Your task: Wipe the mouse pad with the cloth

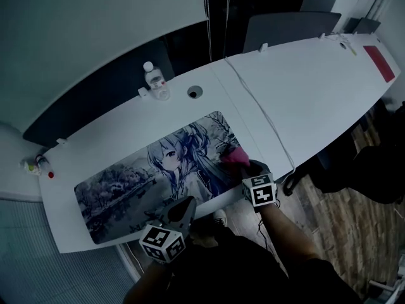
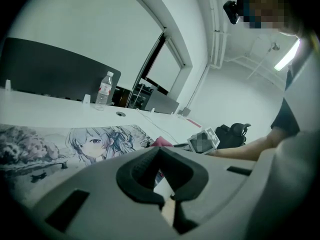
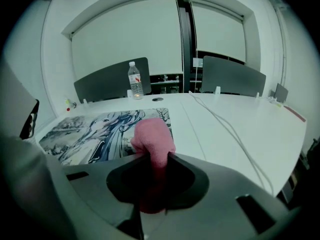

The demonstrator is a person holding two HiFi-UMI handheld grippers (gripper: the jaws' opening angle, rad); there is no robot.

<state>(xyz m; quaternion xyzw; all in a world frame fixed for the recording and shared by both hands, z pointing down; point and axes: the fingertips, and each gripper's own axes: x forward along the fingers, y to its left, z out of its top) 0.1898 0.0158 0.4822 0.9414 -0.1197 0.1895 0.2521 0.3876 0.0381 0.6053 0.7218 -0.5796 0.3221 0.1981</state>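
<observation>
A long mouse pad with an anime girl print lies along the near edge of the white desk. A bunched pink cloth rests on the pad's right end, and my right gripper is shut on it. In the right gripper view the cloth sticks out between the jaws of the right gripper over the mouse pad. My left gripper sits at the pad's front edge, near its middle. Seen in its own view, the left gripper is shut with nothing visible between the jaws; the cloth shows beyond.
A clear water bottle stands at the desk's far edge beside a round cable hole. A thin white cable runs across the desk right of the pad. A red strip lies at the far right. Dark dividers stand behind the desk.
</observation>
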